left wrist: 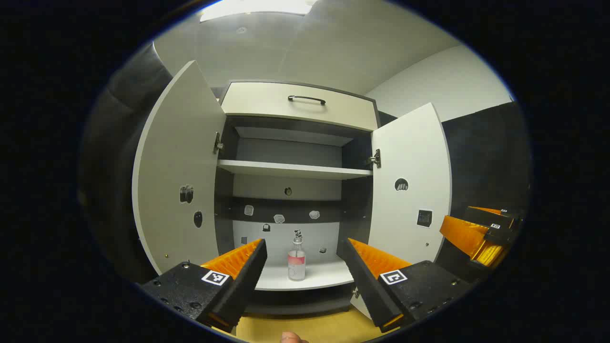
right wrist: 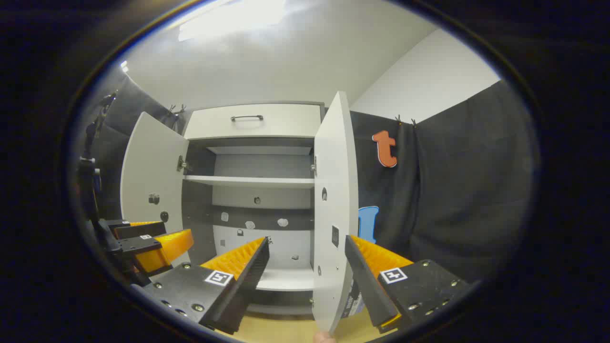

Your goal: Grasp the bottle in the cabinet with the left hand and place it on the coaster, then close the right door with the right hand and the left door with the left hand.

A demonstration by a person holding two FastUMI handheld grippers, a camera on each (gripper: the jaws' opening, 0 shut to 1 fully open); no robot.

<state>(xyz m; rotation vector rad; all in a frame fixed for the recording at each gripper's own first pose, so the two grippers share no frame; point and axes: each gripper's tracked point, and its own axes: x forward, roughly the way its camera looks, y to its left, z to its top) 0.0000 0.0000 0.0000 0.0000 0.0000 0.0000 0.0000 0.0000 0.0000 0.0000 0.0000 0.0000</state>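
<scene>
Left gripper (left wrist: 301, 259) fingers spread wide, gripping nothing, lined up on the small clear glass bottle with a pink label (left wrist: 296, 262). Bottle stands upright on the bottom shelf of the open white-and-grey cabinet (left wrist: 295, 169). Right gripper (right wrist: 307, 259) fingers wide apart, empty, straddling the white right door (right wrist: 333, 209) edge-on; contact unclear.

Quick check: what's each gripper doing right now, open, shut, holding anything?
Left gripper: open, empty, bottle ahead.
Right gripper: open, empty.
</scene>
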